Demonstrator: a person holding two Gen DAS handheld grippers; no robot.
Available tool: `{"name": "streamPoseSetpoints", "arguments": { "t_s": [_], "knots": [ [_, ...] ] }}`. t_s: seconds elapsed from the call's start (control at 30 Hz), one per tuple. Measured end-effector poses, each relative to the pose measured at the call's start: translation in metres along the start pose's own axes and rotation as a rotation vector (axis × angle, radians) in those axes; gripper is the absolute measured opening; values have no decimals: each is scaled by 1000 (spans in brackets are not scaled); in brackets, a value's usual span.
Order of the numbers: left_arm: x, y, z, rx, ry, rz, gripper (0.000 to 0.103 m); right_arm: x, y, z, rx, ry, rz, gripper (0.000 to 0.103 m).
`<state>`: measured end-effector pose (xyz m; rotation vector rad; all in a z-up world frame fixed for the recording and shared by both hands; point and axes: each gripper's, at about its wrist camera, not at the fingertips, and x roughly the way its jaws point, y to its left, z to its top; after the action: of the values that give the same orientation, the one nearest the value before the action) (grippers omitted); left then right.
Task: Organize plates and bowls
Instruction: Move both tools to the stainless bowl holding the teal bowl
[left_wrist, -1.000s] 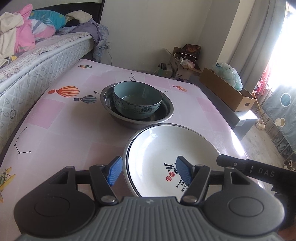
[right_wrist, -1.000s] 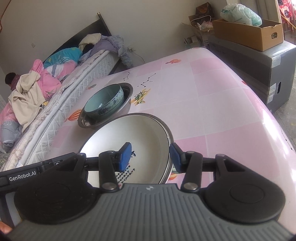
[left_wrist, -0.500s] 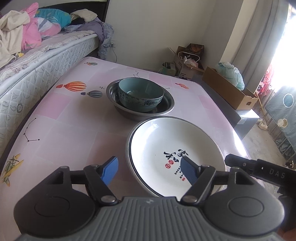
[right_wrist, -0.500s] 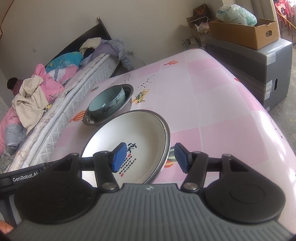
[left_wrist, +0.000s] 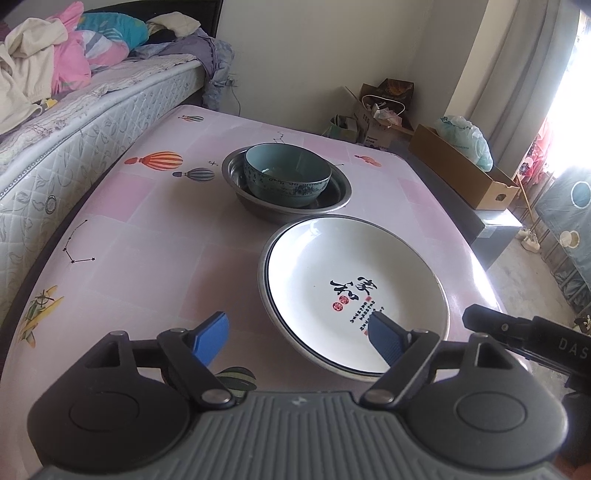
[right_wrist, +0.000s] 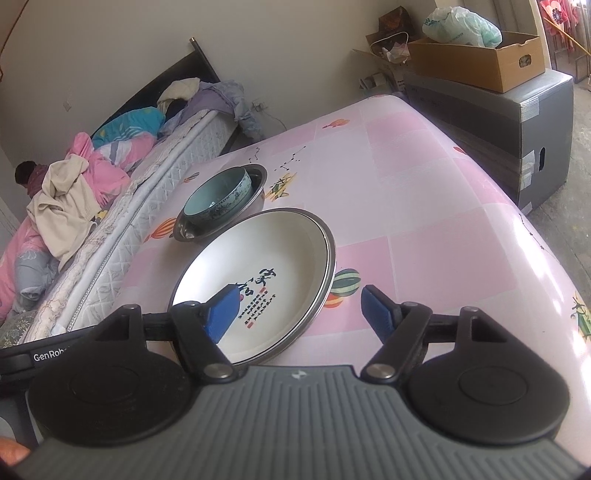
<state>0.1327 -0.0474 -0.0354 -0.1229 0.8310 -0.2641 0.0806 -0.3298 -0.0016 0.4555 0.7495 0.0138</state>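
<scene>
A white plate (left_wrist: 354, 273) with black and red writing lies inside a steel plate on the pink table; the right wrist view shows the same white plate (right_wrist: 258, 266). Behind it a teal bowl (left_wrist: 287, 173) sits in a steel basin (left_wrist: 340, 192), and from the right the teal bowl (right_wrist: 218, 201) appears beyond the plate. My left gripper (left_wrist: 297, 338) hovers at the plate's near left rim, jaws opening, pads apart from the rim. My right gripper (right_wrist: 301, 308) hovers at the near right rim, jaws also opening, nothing pressed between them.
A bed (left_wrist: 74, 122) with piled clothes runs along the table's left side. A cardboard box (left_wrist: 465, 166) with a plastic bag rests on a grey case (right_wrist: 517, 122) past the table's right edge. Bags and boxes (left_wrist: 376, 114) crowd the far corner.
Both grippers have drawn back from the white plate and their jaws have spread wider. The plates and bowls have stayed where they were.
</scene>
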Motion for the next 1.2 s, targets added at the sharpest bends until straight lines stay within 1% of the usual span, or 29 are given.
{"name": "streamPoseSetpoints", "arguments": {
  "t_s": [0.73, 1.1, 1.2],
  "knots": [
    [-14, 5, -3, -14, 13, 36, 87, -18, 15, -3, -37, 6, 25, 75],
    [-20, 24, 11, -35, 2, 110, 87, -21, 31, 4, -87, 3, 43, 75],
    [-19, 28, 15, -42, -1, 118, 87, -19, 34, 8, -93, 4, 50, 76]
  ]
}}
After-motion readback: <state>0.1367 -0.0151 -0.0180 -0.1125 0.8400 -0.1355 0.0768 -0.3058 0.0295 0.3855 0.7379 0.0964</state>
